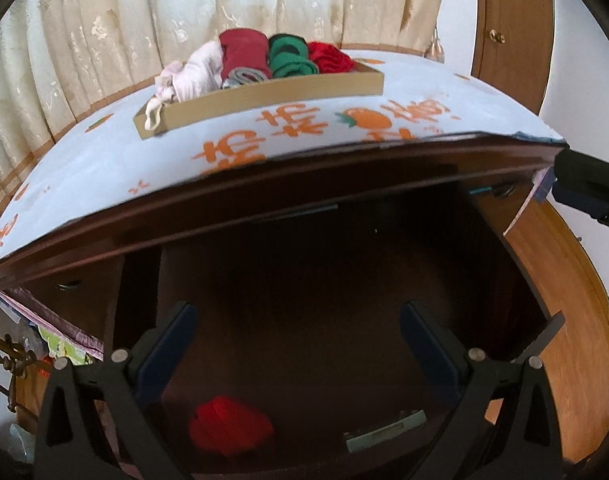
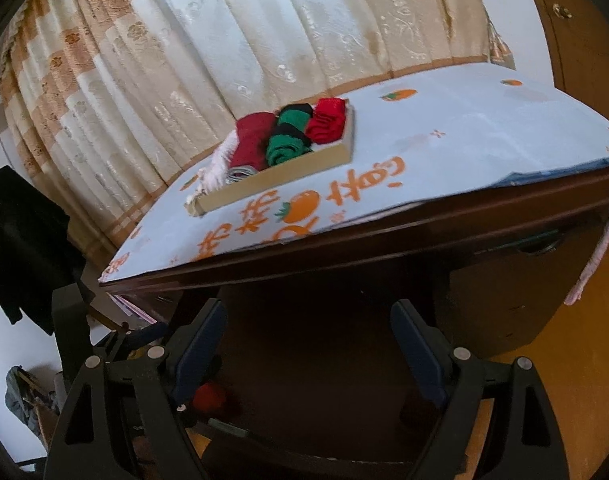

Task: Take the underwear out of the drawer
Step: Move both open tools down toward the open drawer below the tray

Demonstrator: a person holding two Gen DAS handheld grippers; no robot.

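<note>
1. Underwear, one red bundle [image 1: 230, 426], lies on the floor of the open dark-wood drawer [image 1: 324, 300], near its front edge; in the right wrist view it shows as a small red patch [image 2: 209, 397] low between the tools.
2. Close beside it on the drawer floor lies a pale flat packet [image 1: 384, 432], not touching it; the rest of the drawer looks bare and dim.
3. The left gripper [image 1: 296, 344] hangs over the drawer, released, nothing between its blue pads, with the red bundle below and a little to the left of its gap.
4. The right gripper [image 2: 308, 344] is likewise spread wide and empty, tilted down toward the drawer mouth.
5. On the printed cloth [image 1: 104, 160] atop the cabinet, a shallow cardboard tray [image 1: 264, 96] already holds rolled garments, red, green, dark red and pink.
6. Judged step: the reach for a remaining piece. The next move calls for lowering the left tool, shifting left so the pads straddle the bundle, then pinching the soft cloth deep enough not to slip.
</note>
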